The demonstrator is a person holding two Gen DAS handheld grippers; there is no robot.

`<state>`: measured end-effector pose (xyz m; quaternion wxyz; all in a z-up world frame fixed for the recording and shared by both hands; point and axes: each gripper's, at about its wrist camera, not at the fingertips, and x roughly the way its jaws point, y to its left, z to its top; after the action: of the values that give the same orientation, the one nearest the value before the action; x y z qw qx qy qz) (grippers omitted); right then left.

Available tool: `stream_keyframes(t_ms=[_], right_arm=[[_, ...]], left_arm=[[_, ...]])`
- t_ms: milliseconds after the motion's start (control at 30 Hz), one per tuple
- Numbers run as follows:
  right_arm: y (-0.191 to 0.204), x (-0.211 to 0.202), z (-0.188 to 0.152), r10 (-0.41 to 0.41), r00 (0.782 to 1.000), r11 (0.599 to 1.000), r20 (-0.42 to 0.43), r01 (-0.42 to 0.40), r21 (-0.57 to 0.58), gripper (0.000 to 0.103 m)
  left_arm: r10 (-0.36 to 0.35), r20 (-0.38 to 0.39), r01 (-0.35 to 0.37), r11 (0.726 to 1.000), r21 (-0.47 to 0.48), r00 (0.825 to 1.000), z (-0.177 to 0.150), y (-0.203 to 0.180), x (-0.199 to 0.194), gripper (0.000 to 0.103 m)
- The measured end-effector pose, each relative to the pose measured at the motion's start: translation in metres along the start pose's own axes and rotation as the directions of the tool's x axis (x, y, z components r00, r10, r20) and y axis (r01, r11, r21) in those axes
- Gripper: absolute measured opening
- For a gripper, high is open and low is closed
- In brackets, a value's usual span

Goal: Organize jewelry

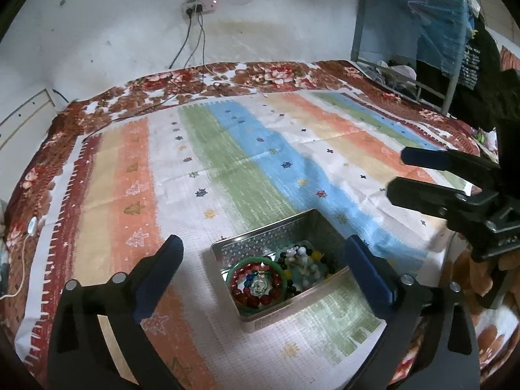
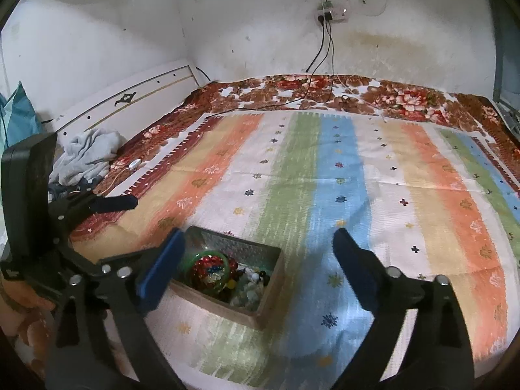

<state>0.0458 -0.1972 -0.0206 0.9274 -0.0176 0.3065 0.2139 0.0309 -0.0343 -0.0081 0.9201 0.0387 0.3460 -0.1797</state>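
Note:
A silver metal box (image 1: 260, 320) stands on the striped cloth and holds jewelry: a green bangle (image 1: 236, 268), a red bead bracelet (image 1: 260, 300) and mixed beads (image 1: 305, 265). My left gripper (image 1: 263, 247) is open and empty, hovering just above and in front of the box. The box also shows in the right wrist view (image 2: 224, 308), with the green bangle (image 2: 208, 255) inside. My right gripper (image 2: 258, 239) is open and empty, held above the cloth to the right of the box. It appears at the right in the left wrist view (image 1: 398, 174).
A striped cloth (image 2: 341, 178) covers a bed with a floral blanket (image 2: 403, 100). Cables (image 2: 318, 74) run from a wall socket onto the far edge. Grey clothing (image 2: 87, 156) lies at the left by the headboard. A metal rack (image 1: 406, 42) with clothes stands at the far right.

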Motion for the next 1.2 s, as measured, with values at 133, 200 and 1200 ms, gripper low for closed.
stream_keyframes(t_ms=[133, 200, 1200], right_arm=[[0.003, -0.008, -0.005, 0.011, 1.0, 1.0, 0.018, -0.011, -0.008, 0.098], [0.006, -0.011, -0.008, 0.01, 1.0, 1.0, 0.02, -0.01, -0.021, 0.098], [0.013, -0.003, -0.022, -0.023, 0.999, 0.996, 0.026, 0.025, -0.087, 0.098]], left_arm=[[0.02, 0.025, -0.02, 1.0, -0.015, 0.999, -0.003, 0.001, -0.009, 0.097], [0.029, 0.034, -0.028, 0.999, -0.028, 0.999, -0.005, 0.002, -0.013, 0.097], [0.086, 0.065, -0.088, 0.996, 0.019, 0.994, -0.011, -0.016, -0.02, 0.097]])
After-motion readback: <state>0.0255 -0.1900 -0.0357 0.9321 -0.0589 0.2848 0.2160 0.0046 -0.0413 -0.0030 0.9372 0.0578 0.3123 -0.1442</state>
